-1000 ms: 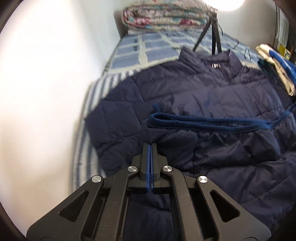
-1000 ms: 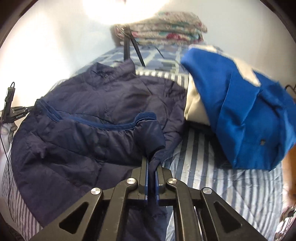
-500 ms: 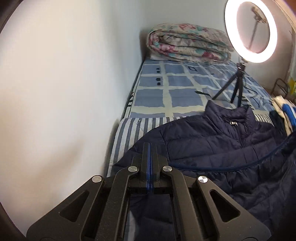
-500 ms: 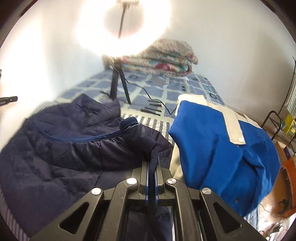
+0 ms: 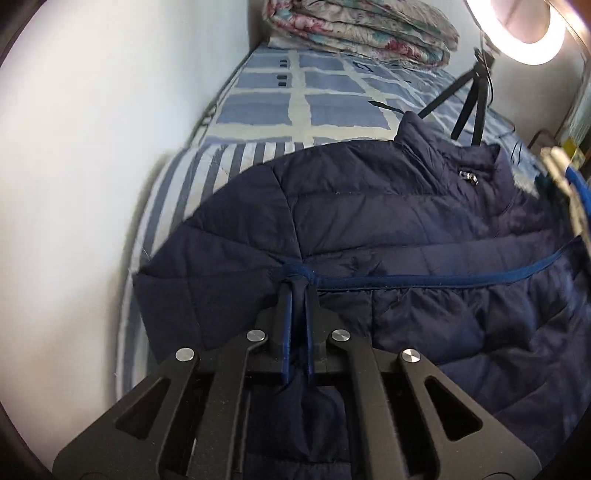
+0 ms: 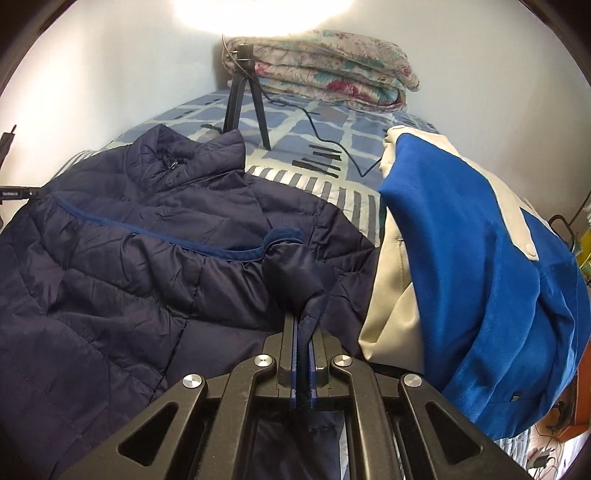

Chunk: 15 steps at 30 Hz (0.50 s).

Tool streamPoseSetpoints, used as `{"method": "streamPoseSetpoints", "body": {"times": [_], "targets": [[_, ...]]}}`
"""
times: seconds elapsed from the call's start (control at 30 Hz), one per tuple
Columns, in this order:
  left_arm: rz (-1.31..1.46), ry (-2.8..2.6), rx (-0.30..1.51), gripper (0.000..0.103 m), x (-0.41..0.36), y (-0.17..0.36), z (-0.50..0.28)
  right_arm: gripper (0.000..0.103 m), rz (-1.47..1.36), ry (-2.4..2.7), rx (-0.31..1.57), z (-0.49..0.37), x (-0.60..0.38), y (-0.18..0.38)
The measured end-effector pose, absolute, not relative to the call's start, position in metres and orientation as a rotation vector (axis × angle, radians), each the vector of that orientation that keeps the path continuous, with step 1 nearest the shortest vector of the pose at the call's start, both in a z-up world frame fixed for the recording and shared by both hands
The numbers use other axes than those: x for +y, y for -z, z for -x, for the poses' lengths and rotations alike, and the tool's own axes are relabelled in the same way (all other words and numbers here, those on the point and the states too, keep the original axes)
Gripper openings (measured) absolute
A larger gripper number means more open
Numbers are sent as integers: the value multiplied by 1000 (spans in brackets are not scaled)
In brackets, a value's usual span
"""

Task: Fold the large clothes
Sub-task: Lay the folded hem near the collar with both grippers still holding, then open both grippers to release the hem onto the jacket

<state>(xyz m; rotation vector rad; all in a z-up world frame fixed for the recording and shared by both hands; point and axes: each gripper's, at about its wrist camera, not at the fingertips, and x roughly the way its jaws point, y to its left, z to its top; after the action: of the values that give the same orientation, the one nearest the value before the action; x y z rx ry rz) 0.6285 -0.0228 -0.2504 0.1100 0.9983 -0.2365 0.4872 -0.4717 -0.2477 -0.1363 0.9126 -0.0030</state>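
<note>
Tools (image 5: 298, 291) (image 6: 303, 321) clamped on jacket (image 5: 388, 221) hem

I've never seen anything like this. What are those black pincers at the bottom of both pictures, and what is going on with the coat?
Those are no robot's: a person holds one two-finger gripper in each hand, and each carries a wide-angle camera that looks along its fingers. One picture is from the left gripper, the other from the right gripper. Both are shut on the hem of a navy jacket that lies on a bed, ready for folding. At the far end sit a folded quilt and a ring light on a tripod. Beside the jacket, on the right, lies a blue and cream garment.
</note>
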Motion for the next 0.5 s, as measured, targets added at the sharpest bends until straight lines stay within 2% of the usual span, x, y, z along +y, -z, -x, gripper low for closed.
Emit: {"method": "streamPoseSetpoints", "body": {"times": [0.13, 0.33, 0.5], "targets": [[-150, 181, 913, 2, -24, 226, -628, 1, 152, 3, 890, -488, -471, 236], [-276, 73, 737, 2, -55, 177, -668, 1, 130, 87, 815, -514, -478, 211], [-354, -59, 691, 2, -89, 188, -708, 1, 117, 213, 811, -561, -480, 220]]}}
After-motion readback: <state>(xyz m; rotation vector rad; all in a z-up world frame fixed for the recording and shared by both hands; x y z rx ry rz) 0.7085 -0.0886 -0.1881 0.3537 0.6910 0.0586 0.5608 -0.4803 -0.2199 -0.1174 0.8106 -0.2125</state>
